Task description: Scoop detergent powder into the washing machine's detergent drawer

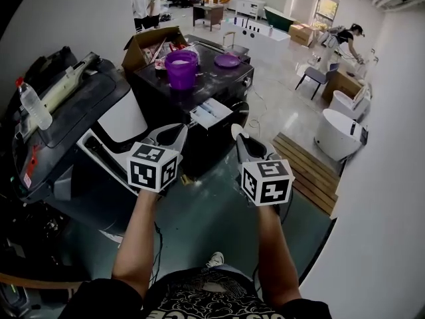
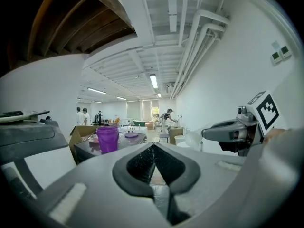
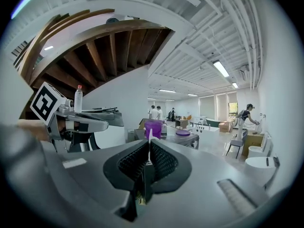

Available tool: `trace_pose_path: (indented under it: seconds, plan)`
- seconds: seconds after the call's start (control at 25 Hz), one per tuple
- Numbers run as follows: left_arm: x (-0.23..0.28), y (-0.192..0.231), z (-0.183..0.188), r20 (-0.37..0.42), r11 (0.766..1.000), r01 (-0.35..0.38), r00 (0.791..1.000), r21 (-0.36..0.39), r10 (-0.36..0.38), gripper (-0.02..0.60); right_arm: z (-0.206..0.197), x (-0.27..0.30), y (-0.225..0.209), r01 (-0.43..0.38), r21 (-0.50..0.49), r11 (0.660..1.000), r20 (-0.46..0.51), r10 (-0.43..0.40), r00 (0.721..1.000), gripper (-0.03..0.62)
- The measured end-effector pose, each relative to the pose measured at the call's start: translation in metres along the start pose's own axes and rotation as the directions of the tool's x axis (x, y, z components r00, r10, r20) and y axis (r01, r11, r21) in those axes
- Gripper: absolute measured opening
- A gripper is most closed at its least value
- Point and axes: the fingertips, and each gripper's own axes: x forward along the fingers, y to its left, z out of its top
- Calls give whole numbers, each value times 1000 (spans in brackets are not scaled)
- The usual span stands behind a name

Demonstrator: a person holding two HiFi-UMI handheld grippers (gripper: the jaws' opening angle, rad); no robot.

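While both hang shut and empty short of the washing machine [image 1: 166, 95], the left claw [image 1: 178, 133] and right claw [image 1: 239, 133] point toward its detergent drawer [image 1: 211, 113], which appears pulled out. A purple tub [image 1: 181, 68], presumably the powder, stands on the machine's top, with its lid [image 1: 226, 60] lying off beside it. No scoop can be made out. The approach looks best done by closing in first, opening one claw only near the tub, and keeping the other free to steady the tub.
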Motion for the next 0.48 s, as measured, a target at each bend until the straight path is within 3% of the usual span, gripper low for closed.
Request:
trace_pose_path:
  seconds: [0.48]
  plan:
    - [61,-3,-1,-58,1000,-22,998,20,23,2,0,36,-49,-66,41,997,24,65,998,31]
